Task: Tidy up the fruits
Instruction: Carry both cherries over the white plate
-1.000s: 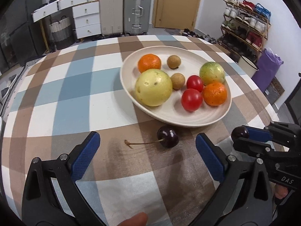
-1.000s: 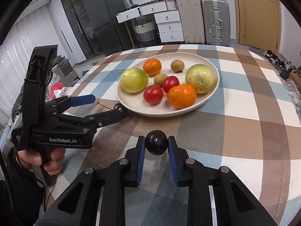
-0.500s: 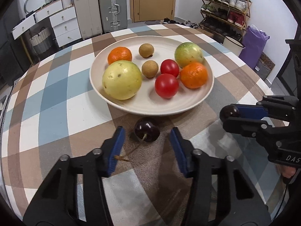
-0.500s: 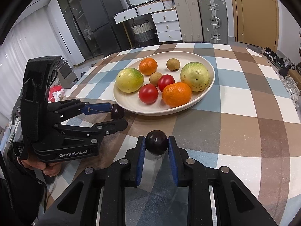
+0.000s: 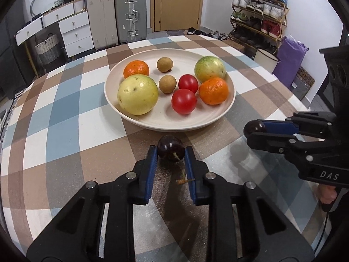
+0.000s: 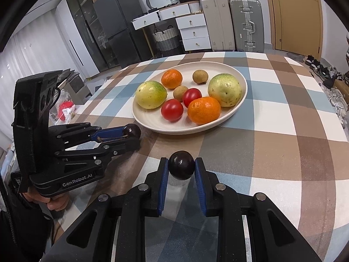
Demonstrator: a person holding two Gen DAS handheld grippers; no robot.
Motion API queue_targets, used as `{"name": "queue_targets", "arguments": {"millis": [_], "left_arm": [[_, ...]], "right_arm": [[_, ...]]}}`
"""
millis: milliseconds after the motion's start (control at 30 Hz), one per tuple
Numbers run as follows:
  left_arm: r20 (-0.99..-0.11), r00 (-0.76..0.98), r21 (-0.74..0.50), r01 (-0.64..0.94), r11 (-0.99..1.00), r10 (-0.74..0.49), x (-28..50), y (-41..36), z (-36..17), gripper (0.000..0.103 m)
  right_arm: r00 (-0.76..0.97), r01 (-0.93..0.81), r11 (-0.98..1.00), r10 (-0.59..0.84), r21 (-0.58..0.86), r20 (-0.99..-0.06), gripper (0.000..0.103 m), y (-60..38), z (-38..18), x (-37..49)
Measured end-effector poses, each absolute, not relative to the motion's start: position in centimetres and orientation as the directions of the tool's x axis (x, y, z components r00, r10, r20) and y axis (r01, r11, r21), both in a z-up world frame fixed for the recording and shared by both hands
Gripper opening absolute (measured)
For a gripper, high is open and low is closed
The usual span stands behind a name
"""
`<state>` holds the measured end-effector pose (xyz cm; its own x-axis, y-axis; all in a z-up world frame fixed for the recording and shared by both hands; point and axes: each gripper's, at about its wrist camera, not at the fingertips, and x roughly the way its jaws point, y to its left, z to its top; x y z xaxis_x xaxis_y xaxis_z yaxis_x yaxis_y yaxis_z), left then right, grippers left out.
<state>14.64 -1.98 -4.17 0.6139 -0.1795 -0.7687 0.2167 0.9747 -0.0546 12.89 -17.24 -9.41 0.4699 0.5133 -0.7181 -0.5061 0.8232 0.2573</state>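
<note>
The left gripper (image 5: 171, 152) pinches a stemmed cherry (image 5: 170, 150) at its fingertips, just short of the plate (image 5: 152, 124) ahead. The right gripper (image 6: 181, 167) clamps a second cherry (image 6: 181, 167), plate ahead-left.

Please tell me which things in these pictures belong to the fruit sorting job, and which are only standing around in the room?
Belong to the job:
- left tongs, shut on a stemmed cherry
- right tongs, shut on a second cherry
- plate holding the other fruit

Only standing around:
- suitcases
- shoe rack
- white drawers
- fridge
</note>
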Motion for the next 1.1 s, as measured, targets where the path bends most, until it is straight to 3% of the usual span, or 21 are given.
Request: {"name": "queue_targets", "arguments": {"millis": [500,1100], "left_arm": [[-0.69,0.696,-0.107,0.176,0.979,-0.201,14.2,-1.1,0.6,0.023],[-0.658,0.734,-0.105,0.132,0.986,-0.168,18.1,-1.8,2.3,0.023]], "right_arm": [[0.515,-0.524,0.814,0.536,0.249,-0.669,0.024,-17.5,-6.4,13.6],[0.561,-0.532,0.814,0.545,0.232,-0.623,0.024,-16.7,-2.8,18.0]]}}
